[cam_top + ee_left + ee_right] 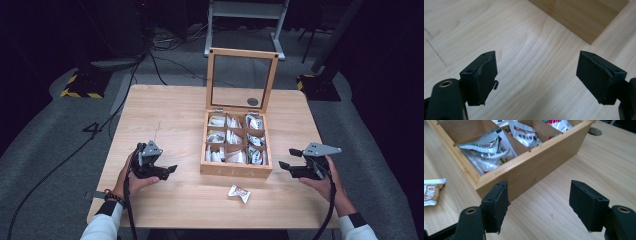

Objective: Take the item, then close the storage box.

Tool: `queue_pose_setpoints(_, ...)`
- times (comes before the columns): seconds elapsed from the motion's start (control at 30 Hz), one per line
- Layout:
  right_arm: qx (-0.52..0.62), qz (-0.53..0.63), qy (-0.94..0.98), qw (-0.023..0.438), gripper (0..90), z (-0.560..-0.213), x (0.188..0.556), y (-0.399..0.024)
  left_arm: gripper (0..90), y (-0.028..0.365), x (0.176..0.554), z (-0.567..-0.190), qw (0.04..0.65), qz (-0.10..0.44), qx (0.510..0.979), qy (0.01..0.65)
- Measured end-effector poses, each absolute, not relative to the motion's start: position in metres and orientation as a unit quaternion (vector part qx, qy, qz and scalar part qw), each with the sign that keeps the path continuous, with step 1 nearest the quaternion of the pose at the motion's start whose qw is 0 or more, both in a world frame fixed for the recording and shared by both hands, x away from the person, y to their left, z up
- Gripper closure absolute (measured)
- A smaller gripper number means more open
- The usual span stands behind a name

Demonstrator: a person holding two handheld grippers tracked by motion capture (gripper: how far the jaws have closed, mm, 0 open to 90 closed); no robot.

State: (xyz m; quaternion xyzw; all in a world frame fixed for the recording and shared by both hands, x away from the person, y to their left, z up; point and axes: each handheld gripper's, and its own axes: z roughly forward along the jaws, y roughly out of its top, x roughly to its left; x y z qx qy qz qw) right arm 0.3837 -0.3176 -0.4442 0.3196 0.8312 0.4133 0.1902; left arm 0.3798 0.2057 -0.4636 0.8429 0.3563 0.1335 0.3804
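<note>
High view: wooden box (236, 171) near centre of table (165, 115), lid (242, 80) up and standing at box's far edge. Nine compartments in three rows of three, each holding white packets; count per compartment not readable. One loose packet (239, 193) on table just in front of box's near wall, close to but apart from it. Landmark = box.

Left gripper (170, 170) held left of box, just off its near-left corner, jaws pointing toward box. Right gripper (286, 166) held right of box, off its near-right corner, jaws also pointing toward it. Loose packet sits between the two grippers, nearer the person than both jaw tips, touching neither. Two grippers, one box, one loose packet, one table.

Left gripper view: left gripper (536, 75) jaws spread, nothing between them, bare table (529, 45) below, box corner (584, 17) ahead at upper right.

Right gripper view: right gripper (539, 205) jaws spread wide, nothing between them. Box corner (529, 172) just beyond left jaw; contact not confirmed. Packets (486, 152) visible in nearest compartments, at least three with red-green print. Loose packet (431, 191) at left edge, beside box's wall, well off the jaw line.

Hands (131, 180) grip both gripper bodies; white sleeves at bottom edge.
</note>
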Motion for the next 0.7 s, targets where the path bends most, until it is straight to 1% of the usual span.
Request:
queue_pose_setpoints(0.17,0.319,0.422,0.825,0.197,33.1,-0.427,0.397,-0.318,17.6,0.194,0.397,-0.446,0.393,0.141,0.838,0.352)
queue_pose_setpoints(0.3,0.328,0.427,0.817,0.205,33.6,-0.413,0.417,-0.316,17.7,0.184,0.418,-0.430,0.398,0.152,0.834,0.350)
queue_pose_setpoints(0.33,0.330,0.426,0.818,0.202,33.3,-0.410,0.423,-0.315,17.7,0.181,0.425,-0.425,0.402,0.153,0.832,0.351)
queue_pose_setpoints(0.43,0.333,0.424,0.813,0.218,33.9,-0.396,0.441,-0.308,17.7,0.173,0.444,-0.414,0.407,0.153,0.828,0.353)
queue_pose_setpoints(0.5,0.339,0.426,0.809,0.220,33.8,-0.386,0.456,-0.303,17.7,0.166,0.459,-0.406,0.414,0.154,0.823,0.356)
queue_pose_setpoints(0.7,0.356,0.426,0.804,0.212,33.7,-0.371,0.492,-0.291,18.1,0.142,0.504,-0.393,0.422,0.158,0.810,0.377)
